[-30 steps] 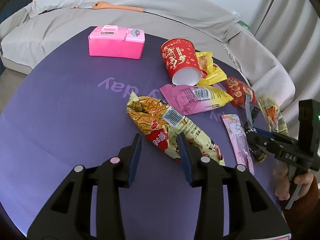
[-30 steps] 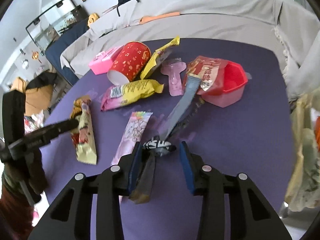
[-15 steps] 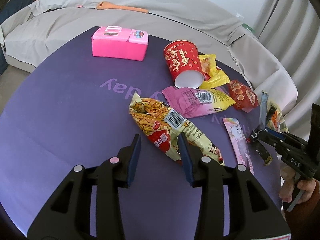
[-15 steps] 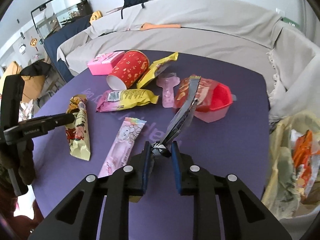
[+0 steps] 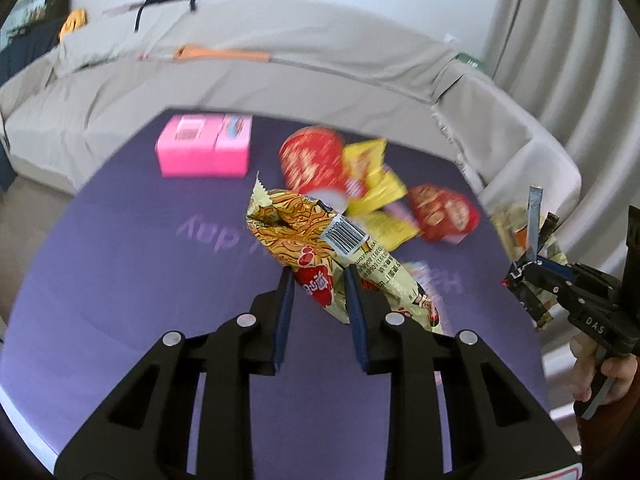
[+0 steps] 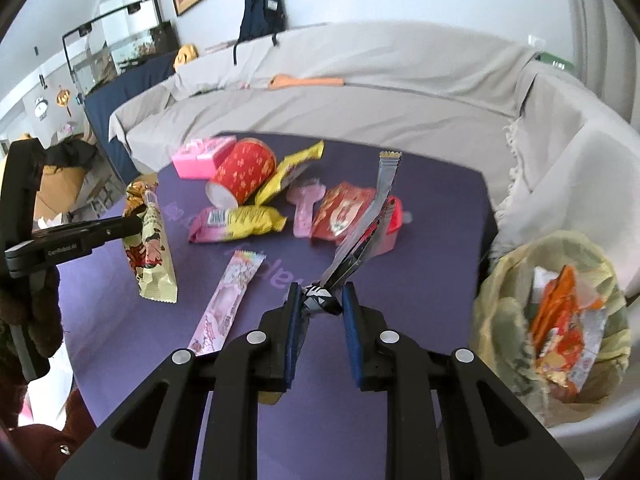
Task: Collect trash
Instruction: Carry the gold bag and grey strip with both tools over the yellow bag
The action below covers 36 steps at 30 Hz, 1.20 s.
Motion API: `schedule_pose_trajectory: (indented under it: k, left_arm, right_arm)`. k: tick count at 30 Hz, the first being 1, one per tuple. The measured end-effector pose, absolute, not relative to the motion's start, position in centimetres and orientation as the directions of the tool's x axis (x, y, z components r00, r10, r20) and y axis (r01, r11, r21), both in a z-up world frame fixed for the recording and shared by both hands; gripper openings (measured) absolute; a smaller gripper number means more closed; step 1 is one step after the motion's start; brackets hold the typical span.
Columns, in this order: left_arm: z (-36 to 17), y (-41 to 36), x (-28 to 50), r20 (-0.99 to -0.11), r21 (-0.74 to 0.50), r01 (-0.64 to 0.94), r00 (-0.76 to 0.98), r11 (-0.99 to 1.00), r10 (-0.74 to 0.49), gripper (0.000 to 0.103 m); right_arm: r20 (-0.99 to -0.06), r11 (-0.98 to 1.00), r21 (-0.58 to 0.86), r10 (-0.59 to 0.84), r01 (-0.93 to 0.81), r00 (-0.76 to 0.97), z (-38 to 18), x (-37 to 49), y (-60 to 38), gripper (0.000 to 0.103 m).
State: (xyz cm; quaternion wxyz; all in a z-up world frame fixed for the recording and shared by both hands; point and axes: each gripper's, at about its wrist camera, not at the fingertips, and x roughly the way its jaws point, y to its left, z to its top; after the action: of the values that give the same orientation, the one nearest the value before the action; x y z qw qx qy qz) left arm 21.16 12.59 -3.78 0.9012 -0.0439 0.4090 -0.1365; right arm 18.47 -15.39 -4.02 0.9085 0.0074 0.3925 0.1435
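Noodle wrapper (image 5: pixel 320 248), light and crinkly, is pinched mid-length by the closing left gripper (image 5: pixel 318 280) at frame centre, clear of the tabletop (image 5: pixel 120 280). Limp silver wrapper (image 6: pixel 360 236) is clamped at its crumpled end by the right gripper (image 6: pixel 320 300).

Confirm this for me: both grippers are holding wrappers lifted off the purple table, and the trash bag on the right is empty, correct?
Not quite. The trash bag isn't empty: the right wrist view shows wrappers already inside. The rest holds: the left gripper grips the noodle wrapper, the right gripper the dark wrapper.

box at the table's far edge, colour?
Pink box, a lighter label on its top; clearest in left wrist view.
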Motion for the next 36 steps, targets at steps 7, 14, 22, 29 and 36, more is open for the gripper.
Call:
schedule_pose_trajectory:
  k: [7, 14, 22, 29, 36]
  left_arm:
    - [2.2, 8.2, 20.0, -0.645, -0.133, 0.291, 0.701, 0.947, -0.306, 0.025]
    - [6.0, 2.3, 19.4, -0.586, -0.106, 0.363, 0.729, 0.926, -0.353, 0.025]
    - [8.3, -6.2, 19.4, -0.541, -0.094, 0.497, 0.702, 0.863, -0.463, 0.025]
    - [7.7, -13.6, 19.6, -0.544, -0.064, 0.602, 0.648, 0.796, -0.533, 0.025]
    - [4.7, -19.5, 20.7, -0.604, -0.052, 0.663, 0.575, 0.747, -0.552, 0.025]
  right_arm:
    - [-0.633, 0.967, 0.097, 0.242, -0.235, 0.736, -0.2, 16.5, -17.9, 0.021]
    - [-0.555, 0.982, 0.058, 0.184, -0.182, 0.811, 3.4, 14.2, -22.2, 0.021]
    - [-0.47, 0.999, 0.002, 0.03, -0.033, 0.882, 6.8, 11.1, -29.9, 0.021]
    - [-0.448, 0.996, -0.002, -0.084, 0.093, 0.89, 7.4, 9.4, -36.7, 0.021]
    - [-0.472, 0.986, 0.047, -0.121, 0.162, 0.873, 5.2, 9.5, -41.3, 0.021]
